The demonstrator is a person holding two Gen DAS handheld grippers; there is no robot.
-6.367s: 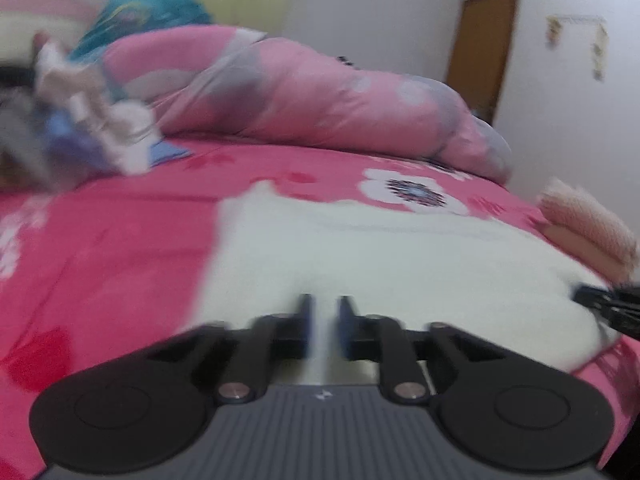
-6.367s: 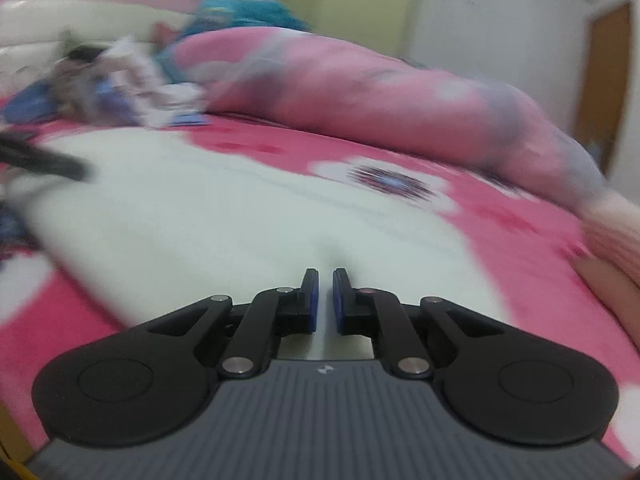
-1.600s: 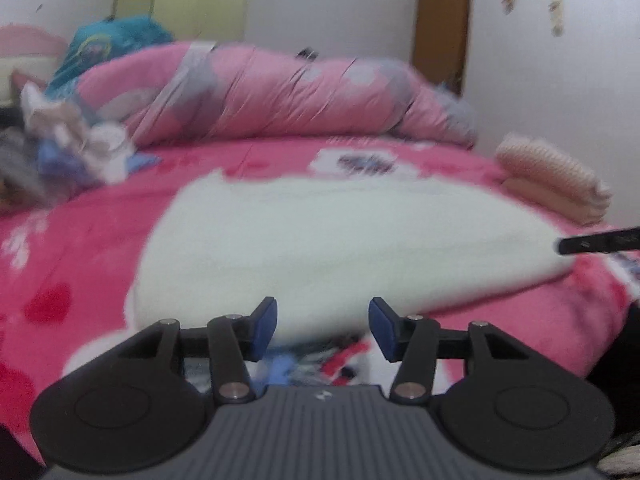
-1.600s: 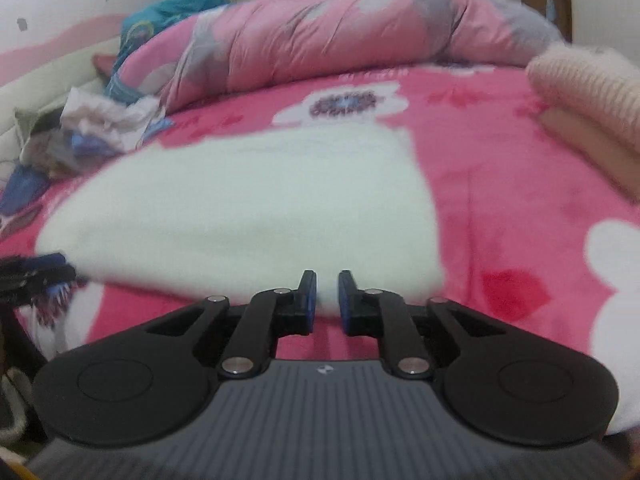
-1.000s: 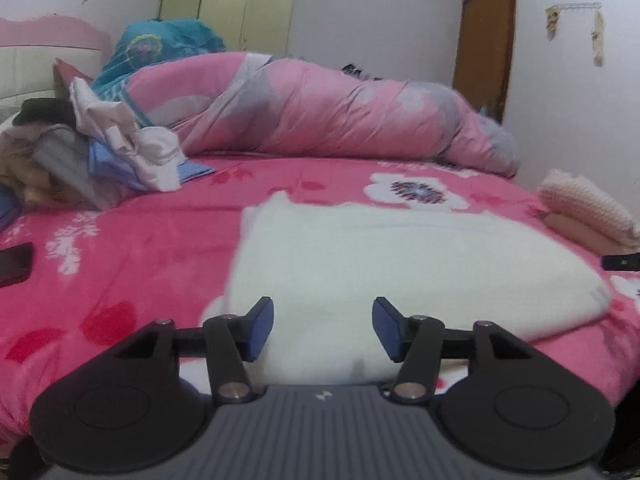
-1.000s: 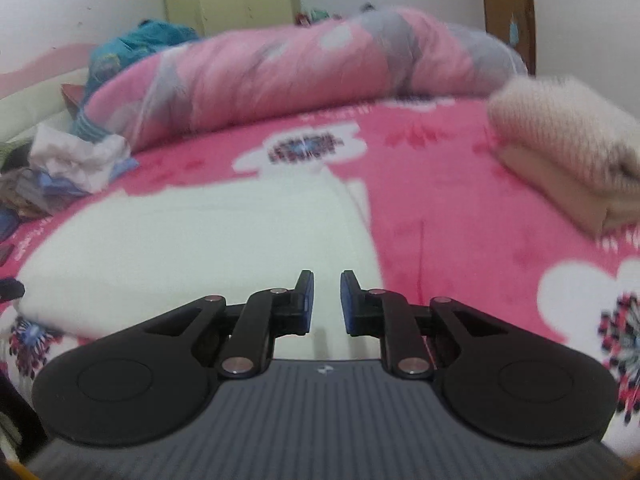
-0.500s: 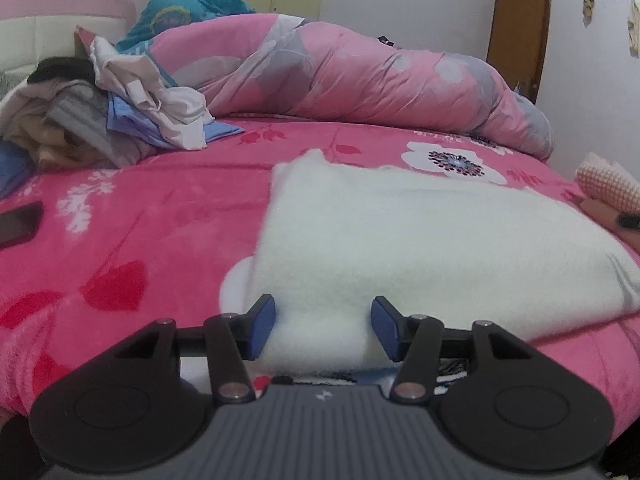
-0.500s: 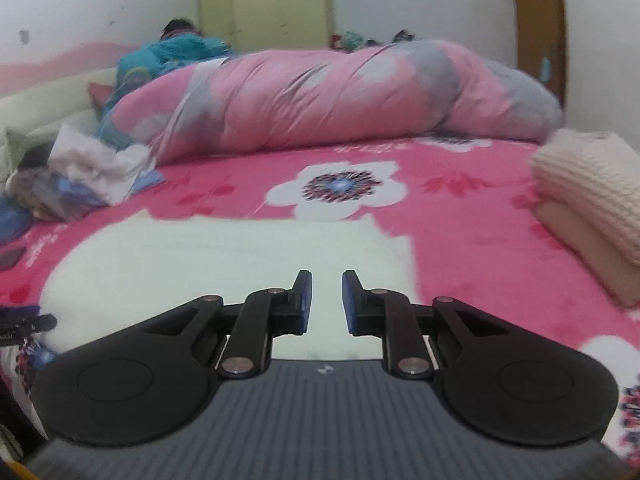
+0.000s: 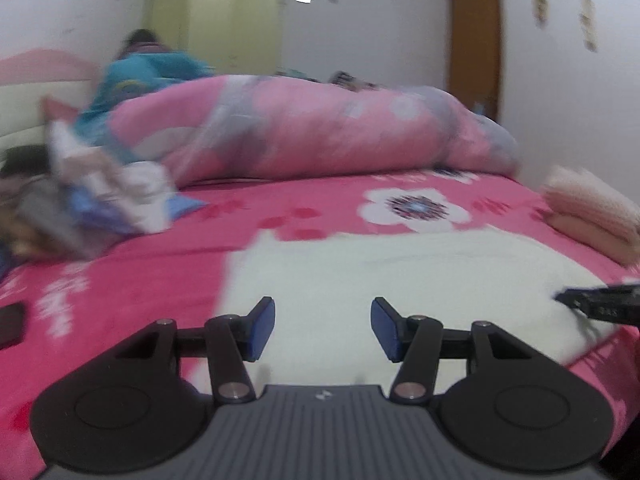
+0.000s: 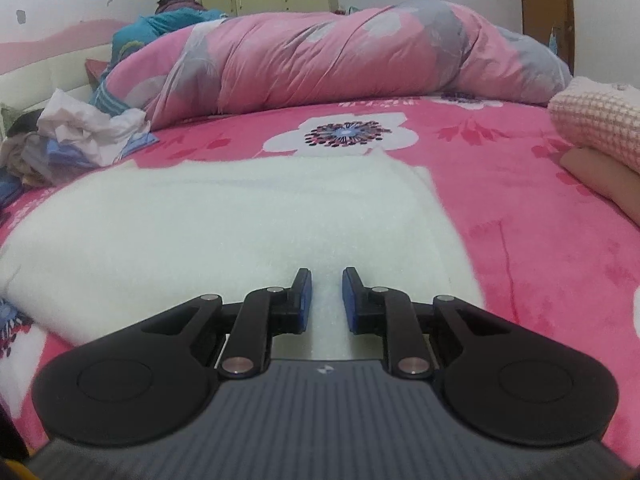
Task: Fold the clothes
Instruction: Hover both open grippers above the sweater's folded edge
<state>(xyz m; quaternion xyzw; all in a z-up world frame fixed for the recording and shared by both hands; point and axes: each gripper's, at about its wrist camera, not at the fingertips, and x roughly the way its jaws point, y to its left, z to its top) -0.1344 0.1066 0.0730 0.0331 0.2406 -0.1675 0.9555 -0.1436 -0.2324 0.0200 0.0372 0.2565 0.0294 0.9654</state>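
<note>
A white fleece garment lies spread flat on the pink flowered bedspread. My left gripper hangs open and wide over the garment's near left part, with nothing between its fingers. My right gripper sits at the garment's near edge, its blue pads a narrow gap apart with white fleece between them. In the left wrist view, the right gripper's dark tip shows at the garment's right end.
A rolled pink quilt runs across the back of the bed. A loose clothes pile lies far left, a folded knit stack right. A person in teal is behind the quilt. A black phone lies left.
The left gripper, shut 6.4 s ago, now stands open, and its view has swung right and lifted off the garment's corner. The right gripper's pads sit slightly wider apart, still at the near edge.
</note>
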